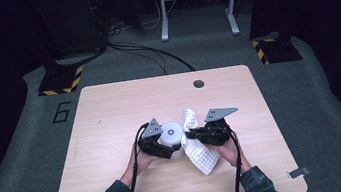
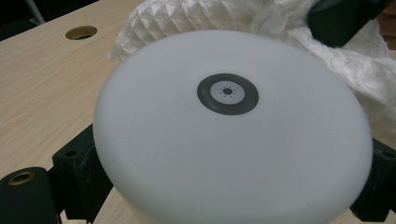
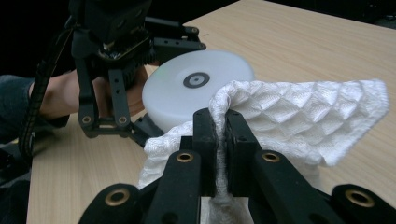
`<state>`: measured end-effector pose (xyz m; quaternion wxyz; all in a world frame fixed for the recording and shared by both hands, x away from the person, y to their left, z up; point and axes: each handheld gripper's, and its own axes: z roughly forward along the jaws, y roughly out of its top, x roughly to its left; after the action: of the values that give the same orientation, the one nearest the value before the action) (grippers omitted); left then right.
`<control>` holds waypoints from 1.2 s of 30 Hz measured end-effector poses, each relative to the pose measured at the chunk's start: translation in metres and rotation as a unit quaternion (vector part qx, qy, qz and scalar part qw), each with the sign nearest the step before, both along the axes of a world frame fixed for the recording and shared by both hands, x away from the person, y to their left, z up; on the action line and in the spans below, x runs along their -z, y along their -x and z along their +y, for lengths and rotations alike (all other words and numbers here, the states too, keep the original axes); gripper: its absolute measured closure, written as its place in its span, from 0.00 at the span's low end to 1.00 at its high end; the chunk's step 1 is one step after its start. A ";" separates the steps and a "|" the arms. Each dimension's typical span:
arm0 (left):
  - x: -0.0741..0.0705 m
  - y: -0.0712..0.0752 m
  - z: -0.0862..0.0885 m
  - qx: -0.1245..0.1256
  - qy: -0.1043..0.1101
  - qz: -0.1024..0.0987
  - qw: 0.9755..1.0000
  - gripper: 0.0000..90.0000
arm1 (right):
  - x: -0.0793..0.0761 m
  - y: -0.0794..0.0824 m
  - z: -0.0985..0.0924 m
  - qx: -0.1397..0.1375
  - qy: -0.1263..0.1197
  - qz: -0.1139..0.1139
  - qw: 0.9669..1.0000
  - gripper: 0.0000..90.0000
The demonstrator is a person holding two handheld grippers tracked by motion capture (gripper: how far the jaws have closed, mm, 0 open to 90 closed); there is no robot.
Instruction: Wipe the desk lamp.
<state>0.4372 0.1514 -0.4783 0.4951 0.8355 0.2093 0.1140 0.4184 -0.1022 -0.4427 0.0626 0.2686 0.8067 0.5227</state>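
Two tools work over the table (image 1: 110, 109): the left tool (image 1: 167, 144) squeezes a round white jar (image 2: 224, 140), and the right tool (image 3: 222, 123) pinches a bumpy white cloth (image 3: 299, 112).

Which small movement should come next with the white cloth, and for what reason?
Probably bring the right tongs, shut on the white waffle cloth, across onto the flat top of the white round container. The left tongs already clamp the container's sides, and the cloth hangs right beside it.
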 end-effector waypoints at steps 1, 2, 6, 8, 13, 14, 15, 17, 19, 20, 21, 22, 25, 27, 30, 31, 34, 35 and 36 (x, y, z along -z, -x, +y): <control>0.000 0.000 0.000 0.000 0.000 0.000 1.000 0.10 | 0.001 0.001 0.000 -0.001 0.002 0.002 1.000 0.94; 0.000 0.000 0.000 0.000 0.000 0.000 1.000 0.10 | 0.001 0.001 0.000 -0.001 0.002 0.002 1.000 0.94; 0.000 0.000 0.000 0.000 -0.001 0.000 1.000 0.10 | 0.014 0.002 0.004 -0.008 0.025 0.016 1.000 0.94; 0.000 0.000 0.000 0.000 -0.001 0.000 1.000 0.10 | 0.017 0.002 0.005 -0.012 0.033 0.019 0.999 0.94; 0.000 0.000 0.000 0.000 -0.002 0.000 1.000 0.10 | 0.039 0.001 0.011 -0.029 0.067 0.044 0.996 0.94; 0.000 0.000 0.000 0.000 -0.002 -0.001 1.000 0.10 | 0.042 0.001 0.013 -0.031 0.073 0.048 0.996 0.94; 0.000 0.000 0.000 0.000 -0.002 -0.001 1.000 0.10 | 0.044 0.001 0.015 -0.034 0.083 0.050 0.995 0.94; 0.000 0.000 0.000 0.000 -0.002 0.000 1.000 0.10 | 0.049 0.001 0.018 -0.036 0.095 0.058 0.993 0.94; 0.000 0.000 0.000 0.000 -0.002 0.000 1.000 0.10 | 0.052 0.000 0.019 -0.038 0.104 0.059 0.992 0.94; 0.000 0.000 0.000 0.000 -0.001 0.000 1.000 0.10 | 0.055 0.001 0.021 -0.037 0.111 0.066 0.991 0.94; 0.000 0.000 0.000 0.000 -0.001 0.000 1.000 0.10 | 0.058 0.000 0.023 -0.040 0.121 0.070 0.989 0.94; 0.000 0.000 0.000 0.000 -0.001 0.000 1.000 0.10 | 0.060 -0.001 0.023 -0.042 0.125 0.070 0.989 0.94; 0.000 0.000 0.000 0.000 -0.001 0.000 1.000 0.10 | 0.062 -0.001 0.025 -0.036 0.131 0.082 0.987 0.94; 0.000 0.000 0.000 0.000 -0.001 0.000 1.000 0.10 | 0.062 -0.002 0.024 -0.041 0.130 0.077 0.988 0.94; 0.000 0.000 0.000 -0.001 0.000 0.002 1.000 0.10 | 0.061 -0.002 0.023 -0.036 0.124 0.075 0.989 0.94; 0.000 0.000 0.000 0.000 -0.002 -0.001 1.000 0.10 | 0.060 -0.002 0.022 -0.033 0.118 0.076 0.990 0.94; 0.000 0.000 0.000 -0.001 0.000 0.003 1.000 0.10 | 0.056 -0.002 0.017 -0.025 0.098 0.076 0.992 0.94; 0.000 0.000 0.000 -0.001 0.000 0.003 1.000 0.10 | 0.050 -0.004 0.013 -0.020 0.077 0.069 0.994 0.94; 0.000 0.000 0.000 -0.001 0.000 0.003 1.000 0.10 | 0.046 -0.004 0.011 -0.018 0.069 0.067 0.995 0.94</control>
<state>0.4368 0.1511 -0.4783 0.4945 0.8356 0.2114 0.1123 0.4223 -0.0907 -0.4892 0.0175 0.2836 0.8481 0.4473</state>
